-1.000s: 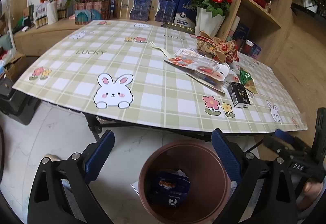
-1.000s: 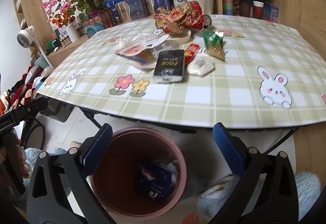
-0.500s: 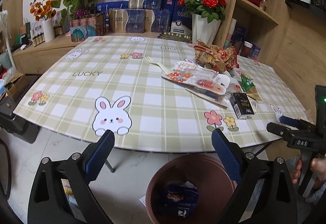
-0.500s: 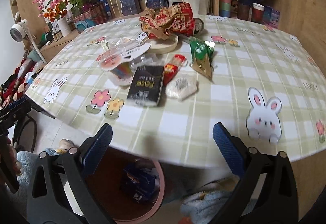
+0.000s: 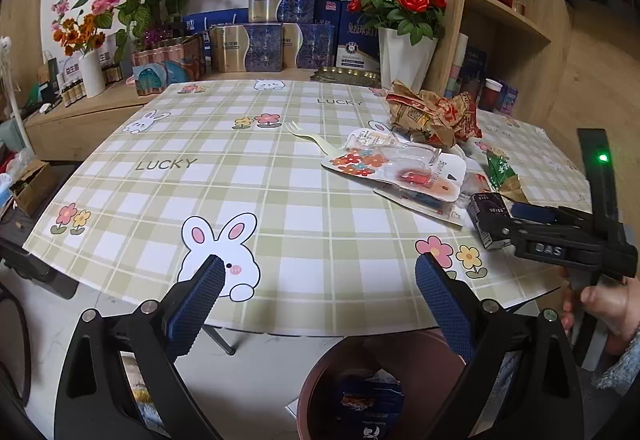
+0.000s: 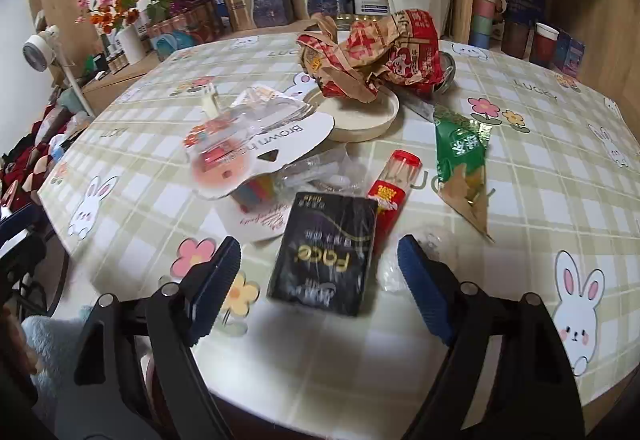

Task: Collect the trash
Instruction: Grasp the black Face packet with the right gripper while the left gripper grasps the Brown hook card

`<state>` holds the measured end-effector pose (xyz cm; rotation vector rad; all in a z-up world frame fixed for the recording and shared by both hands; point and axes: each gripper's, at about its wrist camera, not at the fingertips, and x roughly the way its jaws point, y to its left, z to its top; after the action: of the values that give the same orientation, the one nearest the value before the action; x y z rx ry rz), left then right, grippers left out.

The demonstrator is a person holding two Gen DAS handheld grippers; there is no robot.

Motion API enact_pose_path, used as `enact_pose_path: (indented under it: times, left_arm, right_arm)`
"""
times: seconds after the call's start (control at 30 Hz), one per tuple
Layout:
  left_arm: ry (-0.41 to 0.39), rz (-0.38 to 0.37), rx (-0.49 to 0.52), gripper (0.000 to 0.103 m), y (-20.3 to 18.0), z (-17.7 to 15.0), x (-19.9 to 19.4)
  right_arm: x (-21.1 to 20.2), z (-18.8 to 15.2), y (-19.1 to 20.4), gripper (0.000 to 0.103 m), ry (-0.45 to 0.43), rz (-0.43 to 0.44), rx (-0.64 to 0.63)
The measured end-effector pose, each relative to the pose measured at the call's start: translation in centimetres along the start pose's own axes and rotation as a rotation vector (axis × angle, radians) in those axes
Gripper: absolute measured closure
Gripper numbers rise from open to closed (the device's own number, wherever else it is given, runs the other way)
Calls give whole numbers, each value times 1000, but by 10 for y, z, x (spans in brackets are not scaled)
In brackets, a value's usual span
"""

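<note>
While the checked table is filling most of both views, its cloth of rabbits and flowers is carrying a cluster of trash toward the right of the left wrist frame and across the centre of the right wrist frame. Below the table's near edge, at the bottom centre of the left wrist view, a brown bin is standing on the floor with a dark blue wrapper lying inside it. On the table, a crumpled red and brown paper bag is sitting at the top centre of the right wrist frame, resting partly on a round cream lid. Left of the lid, a white card with a clear plastic blister is lying over other scraps. Lower down, at the centre of the frame, a black packet is lying flat, with a red tube touching its upper right corner and a green and gold wrapper lying apart to the right. The right gripper is hovering with its blue pads either side of the black packet's near end; its jaws are closing but standing fairly wide, not pressing on the packet. The left gripper is holding its fingers wide apart over the table's near edge, with nothing between them. A cream plastic fork is lying just left of the card in the left wrist view.
</note>
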<state>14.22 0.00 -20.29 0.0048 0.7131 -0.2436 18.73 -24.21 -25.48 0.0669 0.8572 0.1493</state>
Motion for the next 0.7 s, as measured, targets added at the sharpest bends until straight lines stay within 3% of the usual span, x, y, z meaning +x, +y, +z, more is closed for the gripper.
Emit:
enact_pose_path:
  times: [0.3,0.43,0.7]
  left_arm:
    - [6,-26,80,9,-21,13,20]
    - [10,-43,113,9,-35,20,30]
    - [29,-74,198,9,-63,25,45]
  right_arm:
    - [11,1,6,31,-15,-57,-79]
    - [11,-3,6,52,-13,-69,-133]
    - [-1,-8,-12,68,-57,5,-54]
